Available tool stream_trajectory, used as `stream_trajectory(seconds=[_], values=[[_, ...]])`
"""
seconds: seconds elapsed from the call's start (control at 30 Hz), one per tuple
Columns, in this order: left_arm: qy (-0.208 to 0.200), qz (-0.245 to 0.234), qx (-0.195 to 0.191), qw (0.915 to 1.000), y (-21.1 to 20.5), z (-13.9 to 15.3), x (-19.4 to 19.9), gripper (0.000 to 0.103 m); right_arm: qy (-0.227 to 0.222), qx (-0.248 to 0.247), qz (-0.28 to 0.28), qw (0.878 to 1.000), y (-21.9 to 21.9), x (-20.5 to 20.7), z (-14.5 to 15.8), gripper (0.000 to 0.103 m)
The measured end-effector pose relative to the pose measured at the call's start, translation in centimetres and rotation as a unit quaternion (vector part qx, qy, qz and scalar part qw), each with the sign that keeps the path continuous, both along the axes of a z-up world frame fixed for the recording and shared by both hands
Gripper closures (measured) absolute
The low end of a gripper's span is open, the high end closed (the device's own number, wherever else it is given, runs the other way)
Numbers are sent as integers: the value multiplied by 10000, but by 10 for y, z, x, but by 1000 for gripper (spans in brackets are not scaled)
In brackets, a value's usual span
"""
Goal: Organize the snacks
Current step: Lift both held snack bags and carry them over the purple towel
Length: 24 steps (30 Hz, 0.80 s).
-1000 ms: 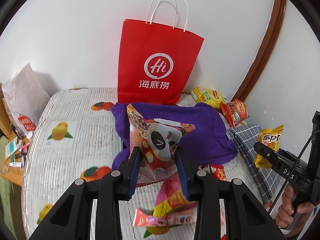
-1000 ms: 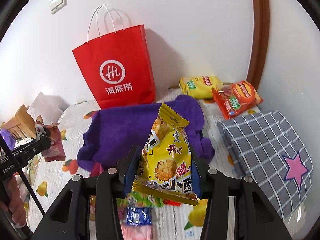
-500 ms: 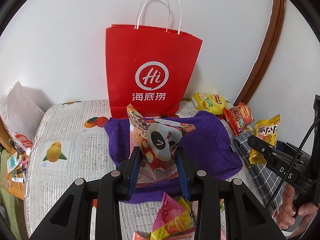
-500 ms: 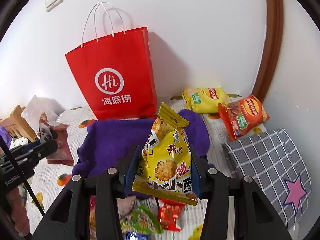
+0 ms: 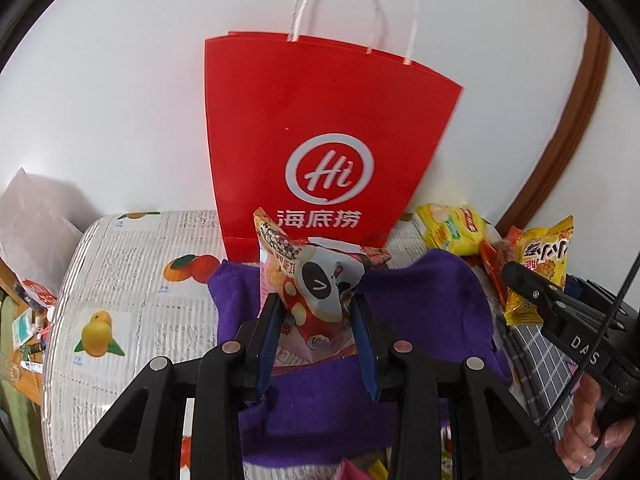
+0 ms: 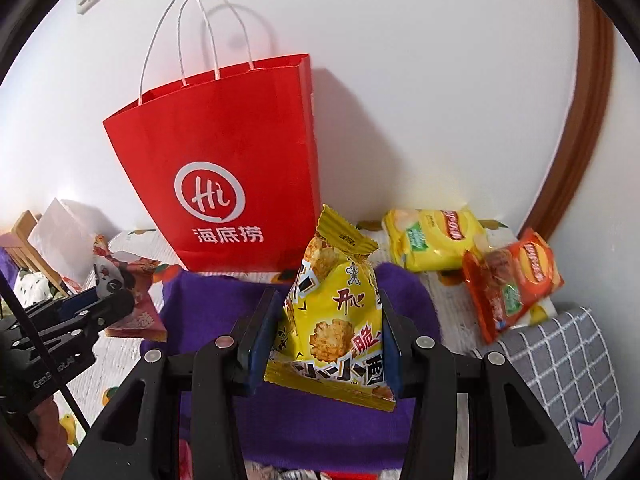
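Note:
My left gripper [image 5: 316, 312] is shut on a pink and white snack pack [image 5: 312, 280], held above a purple cloth [image 5: 432, 312] in front of a red paper bag [image 5: 320, 132]. My right gripper [image 6: 328, 320] is shut on a yellow snack pack [image 6: 336, 312], also over the purple cloth [image 6: 224, 300], right of the red bag [image 6: 224, 160]. The right gripper with its yellow pack [image 5: 540, 264] shows at the right of the left wrist view. The left gripper with its pack [image 6: 132, 296] shows at the left of the right wrist view.
A yellow chip bag [image 6: 436, 240] and an orange chip bag [image 6: 516, 280] lie by the wall at the right. A grey checked cushion [image 6: 568, 368] lies at the right. The fruit-print table cover [image 5: 120, 280] spreads left. A white bag [image 5: 36, 220] stands at the far left.
Both grippers have moved forward and up toward the red bag, each keeping its snack pack. The bag looms larger; the loose snacks below have mostly dropped out of view.

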State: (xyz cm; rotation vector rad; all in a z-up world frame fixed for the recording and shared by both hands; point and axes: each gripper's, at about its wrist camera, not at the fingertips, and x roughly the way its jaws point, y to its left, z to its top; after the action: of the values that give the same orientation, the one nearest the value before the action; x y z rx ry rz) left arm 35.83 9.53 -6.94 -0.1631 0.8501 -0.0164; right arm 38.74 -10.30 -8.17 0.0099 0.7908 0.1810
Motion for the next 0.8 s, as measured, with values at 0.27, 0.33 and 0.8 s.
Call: stream_trajectory(seconds=[0.27, 0.33, 0.8], values=[[220, 104, -14, 9997, 12, -27, 19, 70, 192, -46, 110, 9997, 10, 19, -24, 57], [326, 106, -14, 9994, 13, -33, 23, 70, 299, -20, 104, 9995, 7, 24, -30, 57], [914, 157, 149, 9956, 13, -87, 48, 70, 1251, 54, 144, 9920, -12, 59, -87, 57]])
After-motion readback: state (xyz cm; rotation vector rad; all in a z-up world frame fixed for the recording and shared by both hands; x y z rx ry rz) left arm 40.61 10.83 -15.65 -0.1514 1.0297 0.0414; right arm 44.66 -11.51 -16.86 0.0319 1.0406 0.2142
